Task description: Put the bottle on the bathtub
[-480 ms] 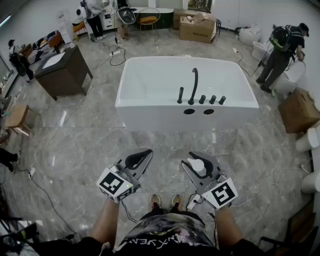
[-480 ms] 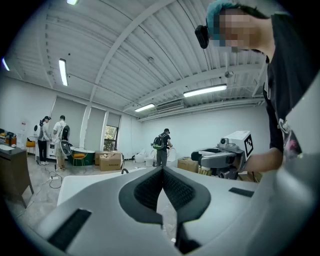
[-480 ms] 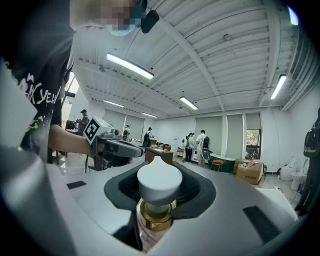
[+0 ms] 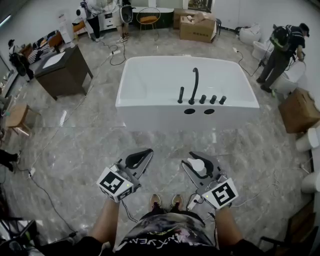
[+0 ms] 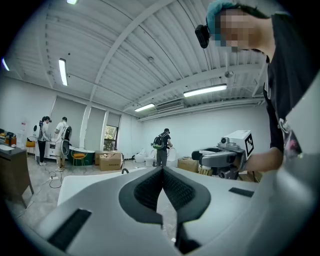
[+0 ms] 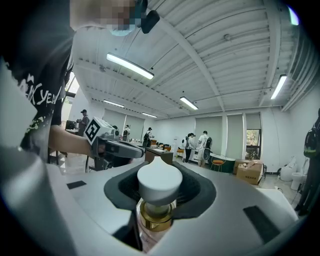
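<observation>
A white bathtub [image 4: 150,85] with black taps [image 4: 195,95] on its near rim stands ahead on the marble floor. My right gripper [image 4: 199,162] is shut on a bottle [image 6: 159,200] with a white cap [image 4: 196,165] and a gold collar; the cap pokes up between the jaws. My left gripper [image 4: 140,158] is shut with nothing in it, its ribbed pads [image 5: 150,190] meeting at the tip. Both grippers hang low in front of me, well short of the tub.
A dark cabinet [image 4: 62,70] stands far left. Cardboard boxes [image 4: 197,27] lie behind the tub, another box [image 4: 299,111] at right. Toilets [image 4: 307,145] line the right edge. People stand at the back [image 4: 97,15] and right [image 4: 282,47]. Cables [image 4: 35,170] trail across the floor.
</observation>
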Action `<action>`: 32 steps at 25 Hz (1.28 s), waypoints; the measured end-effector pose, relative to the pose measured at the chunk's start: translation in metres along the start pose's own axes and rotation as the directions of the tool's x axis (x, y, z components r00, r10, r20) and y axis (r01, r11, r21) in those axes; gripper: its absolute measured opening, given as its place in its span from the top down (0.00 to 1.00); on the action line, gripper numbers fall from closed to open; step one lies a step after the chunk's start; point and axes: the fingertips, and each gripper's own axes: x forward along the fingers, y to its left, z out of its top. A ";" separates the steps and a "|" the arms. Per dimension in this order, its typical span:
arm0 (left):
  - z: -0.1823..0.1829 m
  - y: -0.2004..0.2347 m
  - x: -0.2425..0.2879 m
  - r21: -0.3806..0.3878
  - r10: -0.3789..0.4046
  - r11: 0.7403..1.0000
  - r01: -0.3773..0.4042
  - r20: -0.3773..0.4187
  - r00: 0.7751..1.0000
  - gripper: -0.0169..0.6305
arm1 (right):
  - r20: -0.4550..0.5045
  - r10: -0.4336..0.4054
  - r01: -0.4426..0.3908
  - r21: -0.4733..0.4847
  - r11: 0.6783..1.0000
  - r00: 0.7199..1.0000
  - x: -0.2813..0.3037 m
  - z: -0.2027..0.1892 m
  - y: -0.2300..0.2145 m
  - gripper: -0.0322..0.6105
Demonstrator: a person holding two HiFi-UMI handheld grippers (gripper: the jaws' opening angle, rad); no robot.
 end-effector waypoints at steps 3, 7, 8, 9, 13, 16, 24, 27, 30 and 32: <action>0.000 0.000 0.001 -0.001 0.000 1.000 0.000 -0.001 1.000 0.95 | 0.010 -0.005 0.005 0.006 1.000 1.000 0.000 0.001 -0.001 0.74; 0.002 0.000 0.006 0.000 -0.004 1.000 0.004 -0.003 1.000 0.95 | 0.008 -0.008 0.008 0.005 1.000 1.000 -0.001 0.002 -0.005 0.74; 0.003 -0.001 0.006 0.001 -0.004 1.000 0.004 -0.003 1.000 0.95 | 0.007 -0.008 0.008 0.005 1.000 1.000 -0.001 0.002 -0.006 0.74; 0.004 -0.001 0.006 0.003 -0.003 1.000 0.003 -0.005 1.000 0.95 | 0.006 -0.007 0.007 0.003 1.000 1.000 -0.001 0.003 -0.006 0.74; 0.004 -0.005 0.008 0.004 0.002 1.000 -0.002 -0.007 1.000 0.95 | 0.011 -0.009 0.009 0.004 1.000 1.000 -0.006 0.001 -0.006 0.74; 0.003 -0.010 0.014 0.008 0.000 1.000 0.000 -0.003 1.000 0.95 | 0.016 -0.011 0.011 0.002 1.000 1.000 -0.010 -0.001 -0.011 0.74; 0.007 -0.029 0.030 0.019 0.027 0.999 -0.027 -0.011 1.000 0.95 | 0.025 -0.008 0.007 0.022 1.000 1.000 -0.032 -0.004 -0.026 0.73; 0.003 -0.042 0.036 0.024 0.043 0.999 -0.043 -0.009 0.999 0.95 | 0.003 0.021 -0.021 0.026 0.999 1.000 -0.043 -0.013 -0.028 0.73; 0.002 -0.056 0.041 0.030 0.058 0.998 -0.058 -0.007 0.998 0.95 | -0.017 0.044 -0.044 0.029 0.999 0.999 -0.055 -0.021 -0.028 0.73; -0.001 -0.062 0.044 0.031 0.062 0.998 -0.061 -0.006 0.998 0.95 | -0.008 0.043 -0.043 0.023 0.999 0.999 -0.059 -0.024 -0.031 0.73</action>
